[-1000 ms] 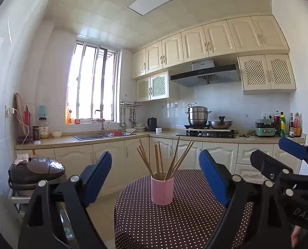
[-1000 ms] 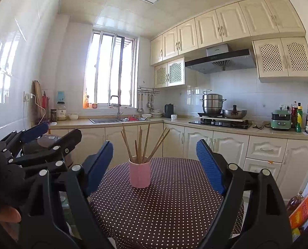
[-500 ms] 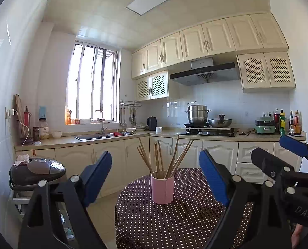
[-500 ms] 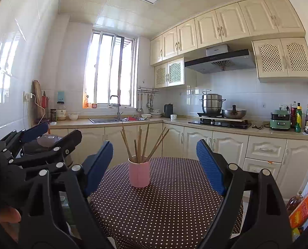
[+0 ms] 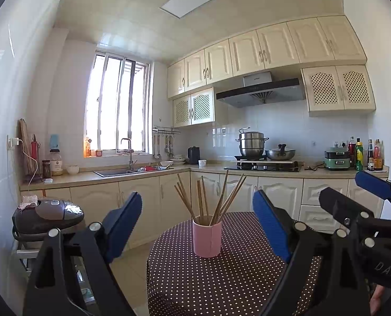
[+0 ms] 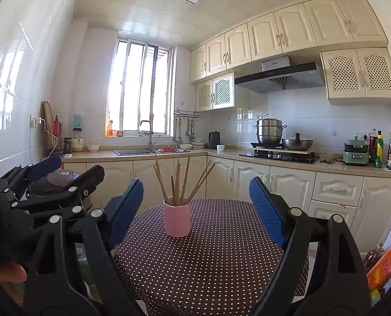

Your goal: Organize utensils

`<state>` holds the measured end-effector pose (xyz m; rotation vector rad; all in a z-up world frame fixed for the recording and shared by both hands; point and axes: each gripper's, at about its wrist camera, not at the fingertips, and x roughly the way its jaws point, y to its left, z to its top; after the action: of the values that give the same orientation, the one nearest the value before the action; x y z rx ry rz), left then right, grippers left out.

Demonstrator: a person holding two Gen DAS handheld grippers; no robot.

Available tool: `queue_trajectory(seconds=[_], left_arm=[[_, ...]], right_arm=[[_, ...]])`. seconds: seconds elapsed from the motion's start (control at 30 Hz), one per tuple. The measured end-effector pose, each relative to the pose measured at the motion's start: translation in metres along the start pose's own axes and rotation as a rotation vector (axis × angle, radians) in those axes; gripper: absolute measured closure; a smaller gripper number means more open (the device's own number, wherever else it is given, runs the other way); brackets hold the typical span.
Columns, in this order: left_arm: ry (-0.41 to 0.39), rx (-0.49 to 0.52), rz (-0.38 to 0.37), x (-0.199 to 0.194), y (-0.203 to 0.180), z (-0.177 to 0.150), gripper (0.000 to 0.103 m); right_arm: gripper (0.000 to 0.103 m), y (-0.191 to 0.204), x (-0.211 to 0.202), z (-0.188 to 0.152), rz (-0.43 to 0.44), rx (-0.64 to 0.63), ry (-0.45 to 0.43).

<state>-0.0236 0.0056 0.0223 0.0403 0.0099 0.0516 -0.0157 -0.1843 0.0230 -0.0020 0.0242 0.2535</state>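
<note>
A pink cup (image 5: pixel 207 239) holding several wooden chopsticks (image 5: pixel 208 197) stands on a round table with a brown polka-dot cloth (image 5: pixel 221 284). It also shows in the right wrist view as the pink cup (image 6: pixel 177 220) with chopsticks (image 6: pixel 182 181) on the cloth (image 6: pixel 208 263). My left gripper (image 5: pixel 198 223) is open and empty, held back from the cup. My right gripper (image 6: pixel 196 210) is open and empty, also short of the cup. The right gripper shows at the right of the left wrist view (image 5: pixel 353 194); the left gripper shows at the left of the right wrist view (image 6: pixel 63 171).
A rice cooker (image 5: pixel 48 218) sits on a low stand left of the table. Kitchen counter with sink (image 5: pixel 129 171), stove with pots (image 5: pixel 263 158) and bottles (image 5: pixel 366 155) runs behind. Bottles and an orange packet (image 6: pixel 382 263) lie at floor level right.
Both grippers have barely shifted; the view has tilted very slightly. Both stay open, and the cup and chopsticks have not moved.
</note>
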Motion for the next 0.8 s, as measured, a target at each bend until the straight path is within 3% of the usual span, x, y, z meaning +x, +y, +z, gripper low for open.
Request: queue_trajectory(seconds=[0.8], left_arm=[[0.004,0.009,0.002,0.0018,0.0028,0.0002,0.018]], right_arm=[[0.021,-0.0020,0.0023,-0.0036,0.002,0.003,0.004]])
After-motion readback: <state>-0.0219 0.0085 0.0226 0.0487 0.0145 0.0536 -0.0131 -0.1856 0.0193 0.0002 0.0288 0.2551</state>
